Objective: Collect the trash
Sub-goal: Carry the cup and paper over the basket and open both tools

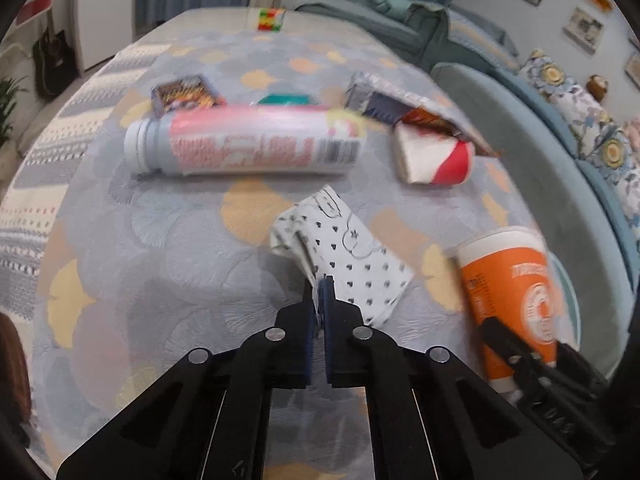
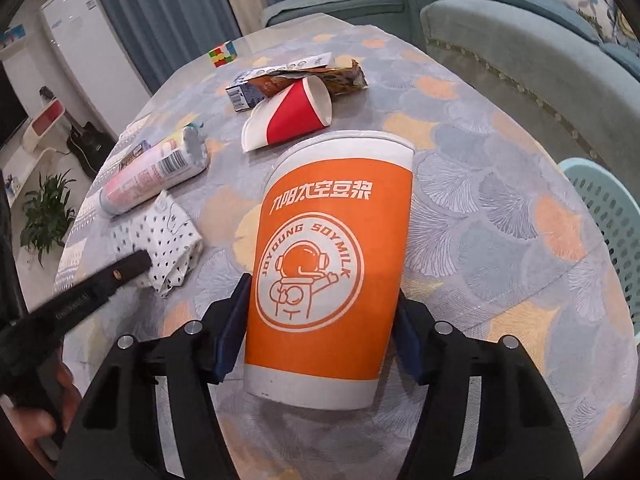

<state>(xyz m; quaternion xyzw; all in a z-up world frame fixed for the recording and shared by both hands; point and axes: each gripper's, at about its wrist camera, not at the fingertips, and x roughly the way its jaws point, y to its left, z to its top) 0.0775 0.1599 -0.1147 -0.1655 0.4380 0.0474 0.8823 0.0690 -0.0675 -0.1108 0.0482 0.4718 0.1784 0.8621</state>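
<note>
Left hand-held gripper (image 1: 323,280): jaws fully closed, pads pinching the near edge of the napkin (image 1: 352,264), a crumpled white sheet with small dark hearts, lying on the desk (image 1: 120,240) straight ahead of the fingertips. A hand (image 2: 36,416) shows at this gripper's grip in the right wrist view.

Beyond the napkin, ahead and to the left: a bottle (image 1: 244,142) on its side, pink and white label, open neck pointing left. Behind it a small printed box (image 1: 186,94) and a teal item (image 1: 286,99), too blurred to identify. At the far end of the desk, a colour cube (image 1: 271,19).

Ahead and to the right of the left gripper: a red-and-white cup (image 1: 434,156), flattened, on its side; a torn carton (image 1: 380,100) and a wrapper (image 2: 344,76) lie touching it on its far side.

Right hand-held gripper (image 2: 322,320): jaws partly open, straddling the lower half of the orange cup (image 2: 332,248), which stands upright on the desk near its front edge. The left pad sits against the cup wall; the right pad looks to be at the wall too, but I cannot tell whether it presses. Nothing stands between the gripper and the cup.

Right of the right gripper, off the desk edge: a pale blue basket (image 2: 612,216), perforated wall. Beyond it, a chair (image 2: 520,52) and a sofa (image 1: 400,20).
</note>
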